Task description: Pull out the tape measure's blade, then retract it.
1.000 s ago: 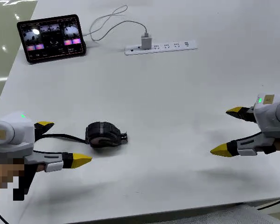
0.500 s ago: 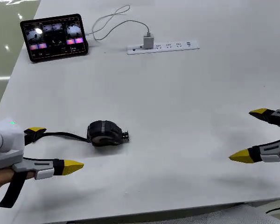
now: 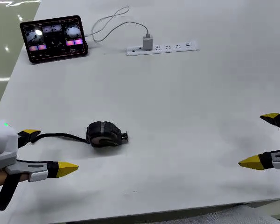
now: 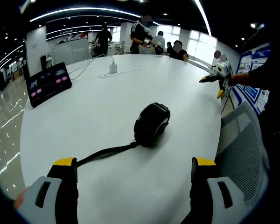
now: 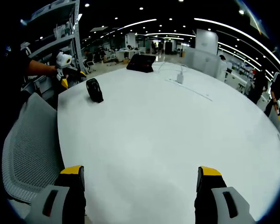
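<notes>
A black tape measure [image 3: 103, 134] lies on the white table [image 3: 177, 102], its blade fully in and its black wrist strap [image 3: 60, 136] trailing left. My left gripper [image 3: 49, 150] is open at the table's left front, a short way left of the case, with the strap's end near its far finger. In the left gripper view the tape measure [image 4: 151, 123] lies ahead of the open jaws, strap [image 4: 107, 151] running toward them. My right gripper [image 3: 266, 140] is open at the far right edge, nothing between its fingers. In the right gripper view the tape measure [image 5: 94, 89] lies far off.
A tablet [image 3: 53, 38] stands at the back left. A white power strip [image 3: 161, 47] with a plugged charger and cable lies at the back centre. A mesh chair [image 5: 30, 154] stands by the table's front edge. People stand in the background [image 4: 142, 32].
Both grippers have drawn outward: the left one further left and down, the right one further right toward the frame edge. The tape measure has stayed in place.
</notes>
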`<control>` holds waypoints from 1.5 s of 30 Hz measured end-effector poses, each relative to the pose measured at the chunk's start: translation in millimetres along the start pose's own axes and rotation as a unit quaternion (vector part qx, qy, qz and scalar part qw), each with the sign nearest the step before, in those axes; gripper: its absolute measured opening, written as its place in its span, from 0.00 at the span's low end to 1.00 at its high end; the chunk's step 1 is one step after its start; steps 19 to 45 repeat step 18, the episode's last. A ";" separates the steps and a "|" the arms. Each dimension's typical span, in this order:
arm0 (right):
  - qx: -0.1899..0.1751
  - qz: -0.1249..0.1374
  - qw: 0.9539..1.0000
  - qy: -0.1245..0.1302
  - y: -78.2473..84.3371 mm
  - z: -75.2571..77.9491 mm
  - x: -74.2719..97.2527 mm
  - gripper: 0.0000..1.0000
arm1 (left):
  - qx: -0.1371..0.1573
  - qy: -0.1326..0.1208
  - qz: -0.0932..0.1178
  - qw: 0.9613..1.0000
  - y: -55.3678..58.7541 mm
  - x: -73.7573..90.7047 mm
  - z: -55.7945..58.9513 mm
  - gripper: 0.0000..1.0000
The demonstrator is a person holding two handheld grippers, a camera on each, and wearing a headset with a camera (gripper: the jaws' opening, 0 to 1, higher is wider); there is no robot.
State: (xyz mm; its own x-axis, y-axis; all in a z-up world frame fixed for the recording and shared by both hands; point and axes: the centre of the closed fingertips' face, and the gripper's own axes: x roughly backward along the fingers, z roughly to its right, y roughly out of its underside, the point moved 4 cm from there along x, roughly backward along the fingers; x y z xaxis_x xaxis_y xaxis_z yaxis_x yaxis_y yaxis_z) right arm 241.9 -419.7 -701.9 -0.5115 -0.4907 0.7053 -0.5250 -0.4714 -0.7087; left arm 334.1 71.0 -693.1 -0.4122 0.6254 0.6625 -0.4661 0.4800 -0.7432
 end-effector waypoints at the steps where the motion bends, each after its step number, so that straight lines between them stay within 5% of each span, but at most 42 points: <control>1: 0.001 0.000 1.000 0.000 -0.2 -0.4 0.1 0.99 | 0.000 0.003 -0.001 1.000 0.0 0.3 0.8 0.99; 6: 0.002 0.001 1.000 -0.003 -1.6 -2.9 -1.0 0.99 | 0.000 0.024 -0.011 1.000 3.3 0.2 5.7 0.99; 45: 0.006 0.001 1.000 -0.003 -5.0 0.1 0.1 0.99 | -0.001 0.017 -0.009 1.000 0.8 1.3 -1.1 0.99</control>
